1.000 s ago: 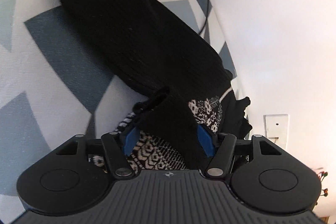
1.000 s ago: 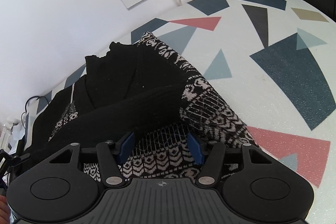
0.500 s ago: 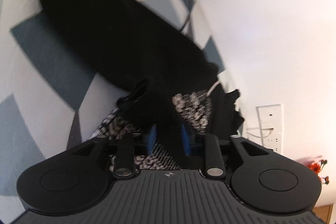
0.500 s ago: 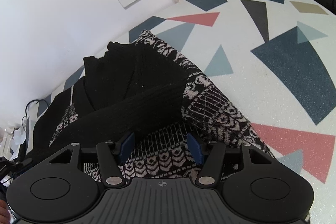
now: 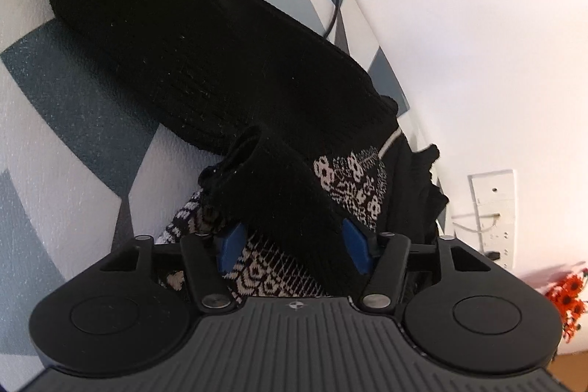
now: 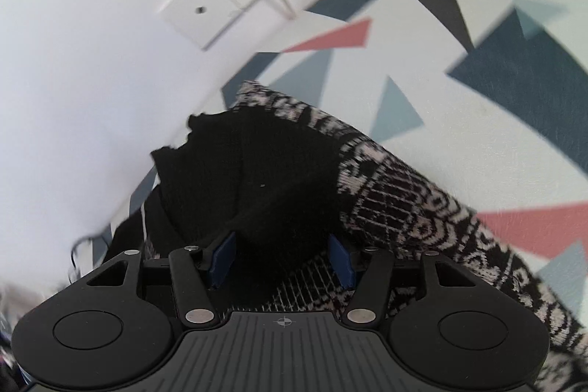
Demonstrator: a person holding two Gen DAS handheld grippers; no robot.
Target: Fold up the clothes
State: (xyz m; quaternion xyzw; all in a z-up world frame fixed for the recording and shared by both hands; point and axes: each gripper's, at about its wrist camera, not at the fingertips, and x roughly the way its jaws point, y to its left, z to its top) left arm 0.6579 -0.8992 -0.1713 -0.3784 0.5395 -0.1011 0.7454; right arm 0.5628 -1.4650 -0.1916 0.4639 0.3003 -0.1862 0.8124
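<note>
Lying on geometric-print tabletop (image 5: 55, 135), black knit sweater with white patterned bands (image 5: 205, 35) runs lengthwise along wall. Sleeve passes between spread blue pads of left gripper (image 5: 292, 245); right gripper (image 6: 281, 261) equally wide, over black fold, gripping nothing.

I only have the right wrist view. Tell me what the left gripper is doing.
Observer: The left gripper is open, its fingers either side of a black sleeve that lies across the patterned sweater.
Operator: Say where the other sleeve is.
Observer: The second sleeve stretches away from the gripper, flat on the tablecloth.
Operator: Report anything else off to the side.
Observer: Orange flowers show at the right edge of the left view, by the wall.
</note>
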